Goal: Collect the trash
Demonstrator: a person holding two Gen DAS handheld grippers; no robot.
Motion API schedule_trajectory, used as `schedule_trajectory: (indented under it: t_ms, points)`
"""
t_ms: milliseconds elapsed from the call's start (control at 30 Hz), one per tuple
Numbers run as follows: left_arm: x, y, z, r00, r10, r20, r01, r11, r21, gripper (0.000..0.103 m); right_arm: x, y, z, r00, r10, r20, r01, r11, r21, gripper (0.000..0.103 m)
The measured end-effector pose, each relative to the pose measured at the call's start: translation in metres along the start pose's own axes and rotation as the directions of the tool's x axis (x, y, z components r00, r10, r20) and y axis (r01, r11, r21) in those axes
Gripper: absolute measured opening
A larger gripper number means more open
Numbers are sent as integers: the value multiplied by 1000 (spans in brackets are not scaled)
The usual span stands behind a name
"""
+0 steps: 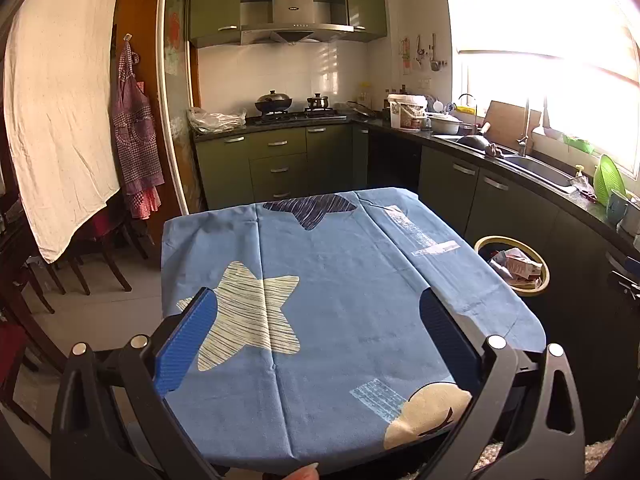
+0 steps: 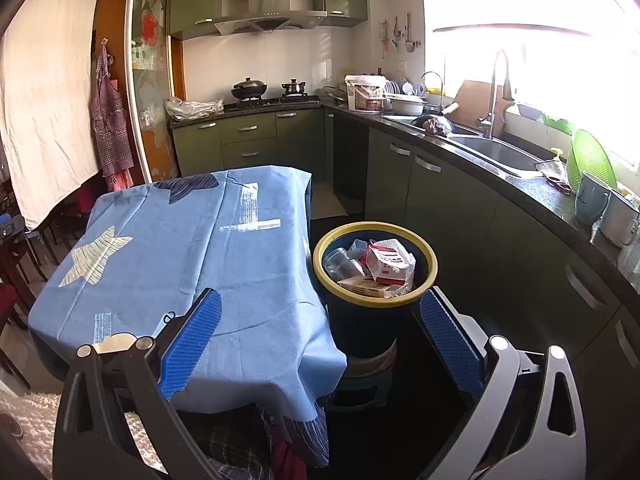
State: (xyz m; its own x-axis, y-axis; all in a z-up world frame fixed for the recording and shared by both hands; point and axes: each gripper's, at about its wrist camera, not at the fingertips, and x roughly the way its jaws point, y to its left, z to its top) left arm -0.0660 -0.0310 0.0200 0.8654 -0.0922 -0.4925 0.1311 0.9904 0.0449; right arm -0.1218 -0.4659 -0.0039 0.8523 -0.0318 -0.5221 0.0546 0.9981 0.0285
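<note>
Both wrist views look forward and slightly down from near the blue-clothed table (image 1: 340,280), the right view set further right, sharing the trash bin (image 2: 374,264) and the far stove (image 1: 296,114).

The trash bin (image 2: 375,280), holding cartons (image 2: 390,266), stands right of the cloth-covered table (image 2: 192,248), before the counter cabinets (image 2: 440,200).

One bin (image 2: 374,304) with a yellow rim stands beside one table under a blue cloth (image 2: 192,248), and that cloth shows two whole stars, one pale (image 1: 252,320) and one dark (image 1: 310,206). On the stove sit two pots, a wok (image 1: 273,101) and a smaller one (image 1: 318,101); the worktop also carries one white bucket (image 2: 366,92) and one green colander (image 2: 590,158). One apron (image 1: 134,136) and one white sheet (image 1: 60,100) hang at the left.
</note>
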Motion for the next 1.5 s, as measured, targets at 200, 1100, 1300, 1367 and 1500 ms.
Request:
schedule_trajectory:
  t_ms: [200, 1100, 1300, 1367, 1500]
  points:
    - [-2, -3, 0, 1000, -5, 8, 5, 1000, 4, 96, 1, -3, 0, 1000, -15, 12, 15, 1000, -1, 98]
    - [-1, -5, -1, 1000, -20, -2, 20, 1000, 1, 96, 5, 2, 2, 1000, 5, 22, -5, 1000, 2, 98]
    - [0, -7, -2, 1000, -25, -8, 25, 1000, 6, 96, 6, 3, 2, 1000, 10, 22, -10, 1000, 4, 98]
    - [0, -7, -2, 1000, -25, -9, 25, 1000, 5, 96, 6, 3, 2, 1000, 10, 22, -10, 1000, 4, 98]
    - [0, -7, -3, 1000, -27, -9, 27, 1000, 6, 96, 5, 4, 2, 1000, 8, 22, -9, 1000, 5, 98]
